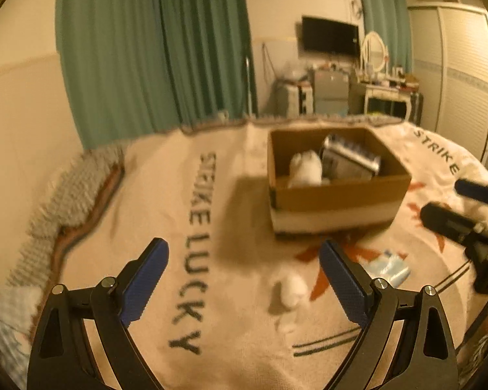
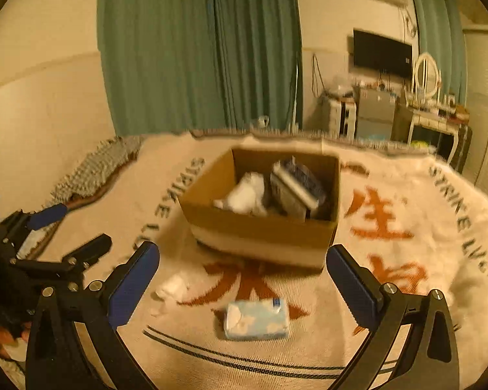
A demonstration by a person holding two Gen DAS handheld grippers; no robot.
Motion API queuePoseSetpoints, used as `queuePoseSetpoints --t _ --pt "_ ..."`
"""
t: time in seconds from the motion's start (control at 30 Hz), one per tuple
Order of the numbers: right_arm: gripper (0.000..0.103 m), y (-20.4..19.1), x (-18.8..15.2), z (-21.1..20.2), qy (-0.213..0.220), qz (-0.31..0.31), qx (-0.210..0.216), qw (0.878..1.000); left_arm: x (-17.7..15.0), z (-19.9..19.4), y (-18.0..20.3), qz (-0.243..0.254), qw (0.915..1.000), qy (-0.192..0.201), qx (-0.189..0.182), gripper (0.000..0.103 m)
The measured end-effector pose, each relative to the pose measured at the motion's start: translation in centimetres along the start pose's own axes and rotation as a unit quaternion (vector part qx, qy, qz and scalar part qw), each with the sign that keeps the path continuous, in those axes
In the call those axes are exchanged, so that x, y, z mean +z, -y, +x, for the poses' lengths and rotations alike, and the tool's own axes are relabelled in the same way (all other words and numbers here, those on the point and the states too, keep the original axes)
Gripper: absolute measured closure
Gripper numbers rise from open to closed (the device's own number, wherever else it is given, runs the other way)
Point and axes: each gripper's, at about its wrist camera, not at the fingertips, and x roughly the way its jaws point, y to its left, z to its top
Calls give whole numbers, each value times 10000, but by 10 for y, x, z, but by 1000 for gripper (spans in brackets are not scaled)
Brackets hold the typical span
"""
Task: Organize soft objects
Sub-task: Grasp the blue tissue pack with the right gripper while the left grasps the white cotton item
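An open brown cardboard box with a pale band along its base is seen standing on a cream woven blanket printed with black "STRIKE LUCKY" lettering and orange characters. Inside the box, a white plush toy is lodged against the near wall, and a dark, silver-edged package is leaned tilted beside it.

In front of the box, on the blanket, a light-blue rectangular tissue pack is laid flat. A small crumpled white soft item is found to the left of that pack, also in front of the box and apart from it.

The left gripper is held wide apart and empty, above the blanket in front of the box and to its left. The right gripper is likewise spread wide with nothing between its blue pads, poised in front of the box above the tissue pack.
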Motion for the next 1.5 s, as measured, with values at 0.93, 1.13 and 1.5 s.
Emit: queuePoseSetpoints --t 0.93,1.13,1.5 --pt "51 25 -75 89 -1544 15 256 9877 -47 88 28 112 9915 -1209 -458 10" --pt "37 18 -78 92 -1552 -125 327 9873 -48 94 21 -78 9889 -1314 -692 40" --pt "31 7 -83 96 -1661 -303 393 9849 -53 94 30 172 9856 -1384 -952 73"
